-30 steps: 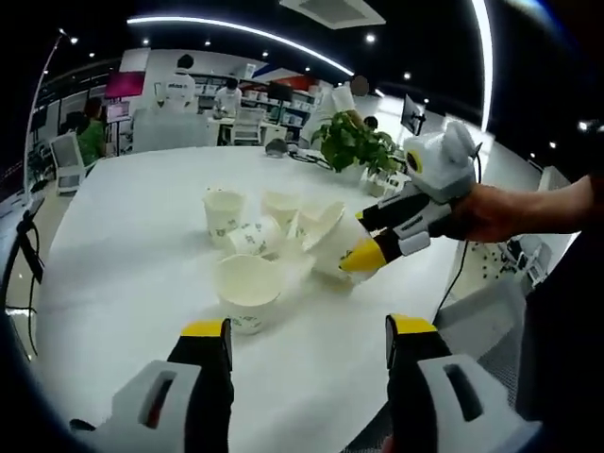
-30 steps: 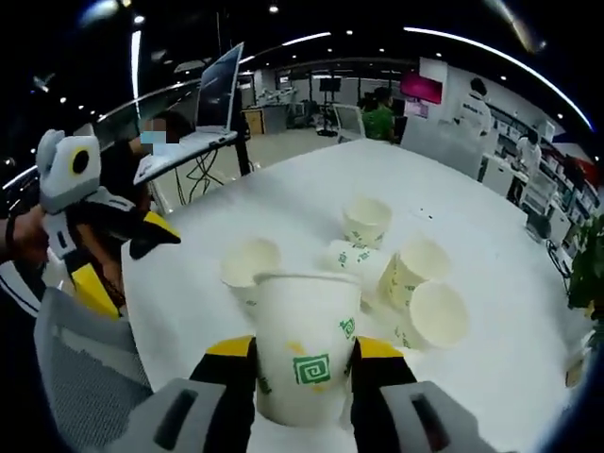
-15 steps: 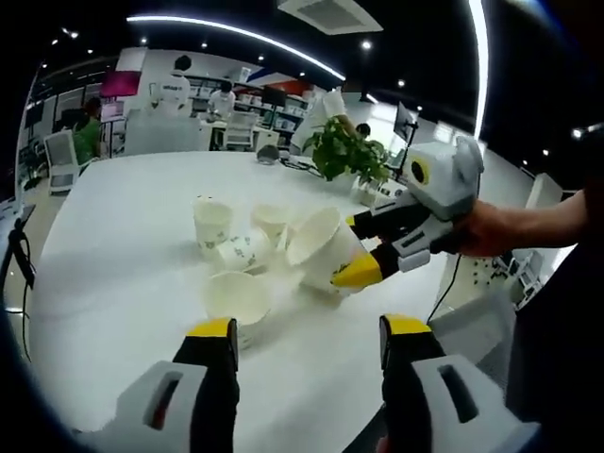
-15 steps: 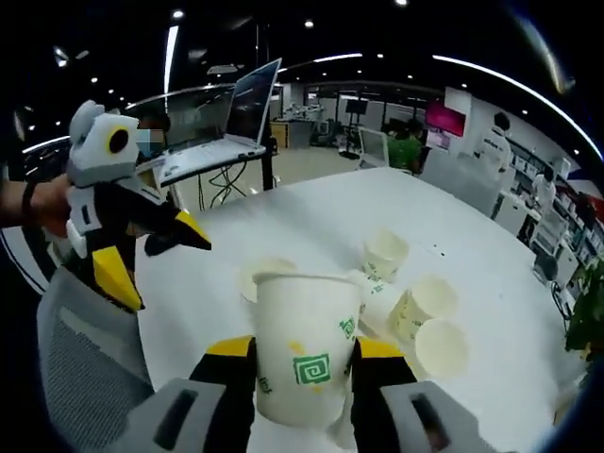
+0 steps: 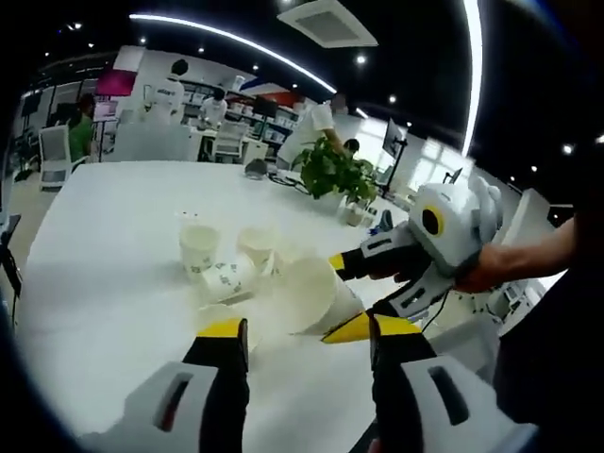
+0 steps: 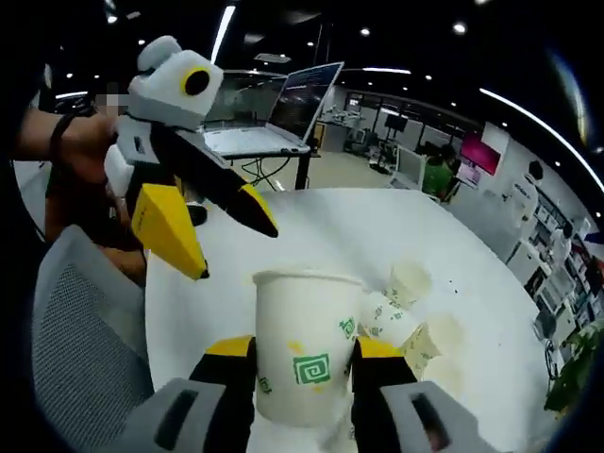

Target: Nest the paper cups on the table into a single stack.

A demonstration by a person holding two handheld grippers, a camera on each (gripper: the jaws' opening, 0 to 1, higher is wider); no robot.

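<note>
White tabletop (image 5: pixel 104 274) spreads ahead of both sets of jaws, glossy and bare around a small cluster of paper cups; beyond it lies an open office with strip lights on a dark ceiling, desks, shelves and a few people at the far side.

Nearest in the right gripper view, the right gripper (image 6: pixel 305 354) has its jaws clamped on an upright paper cup (image 6: pixel 304 351) with a green square-spiral print, rim up; just past the jaw tips and to their right lie the loose cups (image 6: pixel 406 316), some upright, some tipped; up and left of the jaws the left gripper (image 6: pixel 231 236) hangs with yellow-tipped jaws spread and nothing between them; behind it a laptop (image 6: pixel 283 113) stands open on a desk, and a grey mesh chair (image 6: pixel 80 330) sits low at the left.

In the left gripper view, the held cup shows its open mouth directly between and just beyond the left jaw tips; a potted plant (image 5: pixel 337 172) stands farther off, ahead and right; a hand (image 5: pixel 491 269) grips the right gripper there.
</note>
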